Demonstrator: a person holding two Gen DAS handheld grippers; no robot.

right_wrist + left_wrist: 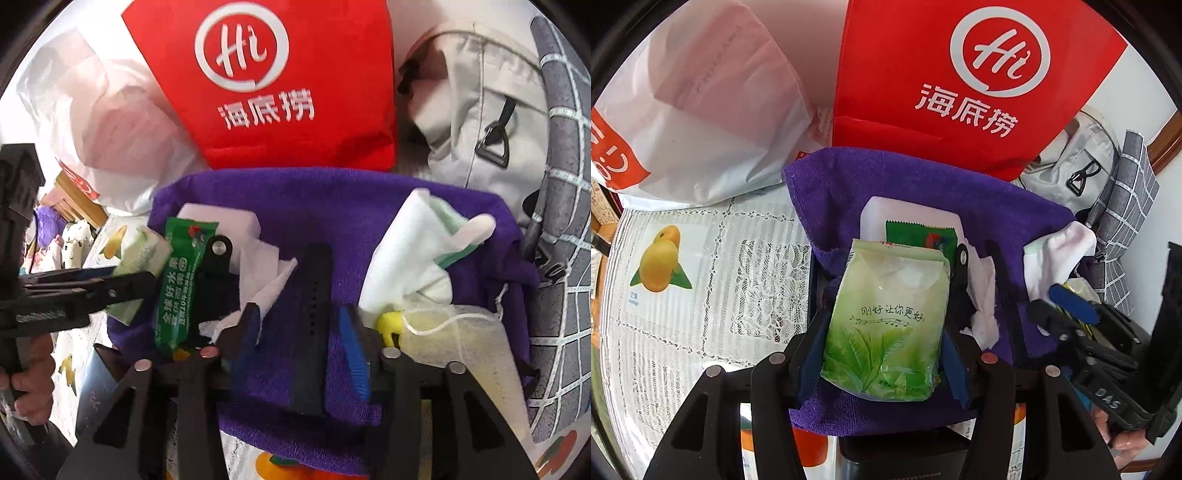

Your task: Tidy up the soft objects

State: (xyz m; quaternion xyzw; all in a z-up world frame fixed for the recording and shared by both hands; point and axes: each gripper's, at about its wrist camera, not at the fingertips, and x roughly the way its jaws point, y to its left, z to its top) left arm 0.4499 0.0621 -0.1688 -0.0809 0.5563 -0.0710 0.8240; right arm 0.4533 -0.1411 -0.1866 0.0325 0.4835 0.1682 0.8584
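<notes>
Purple terry towel (pixel 923 206), spread over a lace-covered table (pixel 701 295), carrying the soft goods.

Item: green tissue pack (pixel 886 325), held by the left gripper (pixel 882 365), pads pressed on its two long sides, above the towel's near edge. In the right view it sits at the towel's left edge.

Item: black strap (pixel 314 314), lying flat on the towel between the fingers of the right gripper (pixel 303 332). Jaws stand part open on either side of it; the pads do not appear to press on it, so it looks unheld.

Also on the towel: white block (pixel 908 218) toward the far edge, green sachet (pixel 181 280), crumpled white tissue (pixel 982 306), white cloth (pixel 406 258) at the right edge, yellow mesh pouch (pixel 461 332) at the near right corner.

Risks, as judged: the tissue pack is slick film over soft filling and may slide out of the pads if tilted. The two grippers work close together over one towel; a careless move could bump one against the other or drag the towel and scatter what it carries. The limp strap may slip from a shallow pinch.

View differences: only the left view shows the mango card (pixel 661 258) on the lace. Only the right view shows the mesh pouch clearly, and the sachet's full length.
</notes>
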